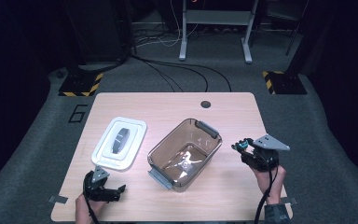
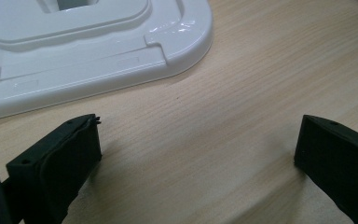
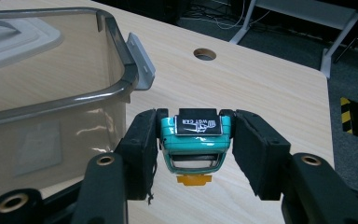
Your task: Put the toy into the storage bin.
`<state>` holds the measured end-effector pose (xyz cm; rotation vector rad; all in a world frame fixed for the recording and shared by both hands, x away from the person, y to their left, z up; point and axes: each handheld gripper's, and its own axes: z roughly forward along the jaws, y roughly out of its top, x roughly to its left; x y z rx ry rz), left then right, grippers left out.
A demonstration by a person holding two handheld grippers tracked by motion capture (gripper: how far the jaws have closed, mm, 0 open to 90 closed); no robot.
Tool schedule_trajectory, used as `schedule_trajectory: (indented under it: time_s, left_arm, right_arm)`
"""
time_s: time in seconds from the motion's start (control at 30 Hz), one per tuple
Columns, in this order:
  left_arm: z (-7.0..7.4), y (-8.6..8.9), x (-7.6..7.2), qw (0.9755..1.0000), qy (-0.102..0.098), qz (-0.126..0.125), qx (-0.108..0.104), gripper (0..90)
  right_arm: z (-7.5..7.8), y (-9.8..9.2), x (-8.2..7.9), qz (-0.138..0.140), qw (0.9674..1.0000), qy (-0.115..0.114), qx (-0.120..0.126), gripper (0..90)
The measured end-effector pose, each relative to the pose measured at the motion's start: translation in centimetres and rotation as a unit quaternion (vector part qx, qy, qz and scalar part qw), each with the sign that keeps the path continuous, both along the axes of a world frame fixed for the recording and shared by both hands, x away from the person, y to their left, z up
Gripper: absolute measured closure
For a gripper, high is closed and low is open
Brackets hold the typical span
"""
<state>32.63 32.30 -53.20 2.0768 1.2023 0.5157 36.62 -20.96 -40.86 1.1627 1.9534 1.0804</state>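
- While the left tongs (image 1: 114,191) rest low at about 7 o'clock on the table (image 1: 233,116), the right tongs (image 1: 240,145) hang at about 4 o'clock, above the table's right edge.
- The right tongs are clamped narrow on a small teal toy car (image 3: 195,135); in the right gripper view the two black pads press on its left and right sides.
- The toy car sits right at the tips of the tongs, clear of the table surface, just to the 3 o'clock side of the clear container (image 1: 185,154).
- Its long axis seems to run along the tongs' own line, pointing away from the hand; one end faces the camera, showing a black panel with white lettering on top and an orange tab hanging at its 6 o'clock.
- In the high view the toy car (image 1: 243,144) points toward about 9 o'clock, at the container's near wall.
- The left tongs stand wide with bare wood between them; nothing is held.
- The white lid (image 1: 120,142) lies flat at the left tongs' 12 o'clock, near but not touching.
- The container stands open, skewed on the table, with grey latches (image 3: 140,63) at its ends.
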Motion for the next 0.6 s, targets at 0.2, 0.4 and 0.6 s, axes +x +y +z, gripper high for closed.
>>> schedule_trajectory:
  time_s: [0.2,0.4,0.6]
  left_arm:
    - [0.0,0.0,0.0,1.0,0.002,0.002,-0.003,0.1]
    - [0.0,0.0,0.0,1.0,0.004,0.0,-0.002,0.2]
    - [0.0,0.0,0.0,1.0,0.003,0.0,-0.002,0.2]
  right_arm:
    - [0.6,0.2,0.6,-0.001,1.0,0.0,-0.002,50.1]
    - [1.4,0.2,1.4,0.005,1.0,-0.002,-0.006,50.1]
    - [2.2,0.4,1.8,0.008,0.9999,-0.007,-0.012,50.1]
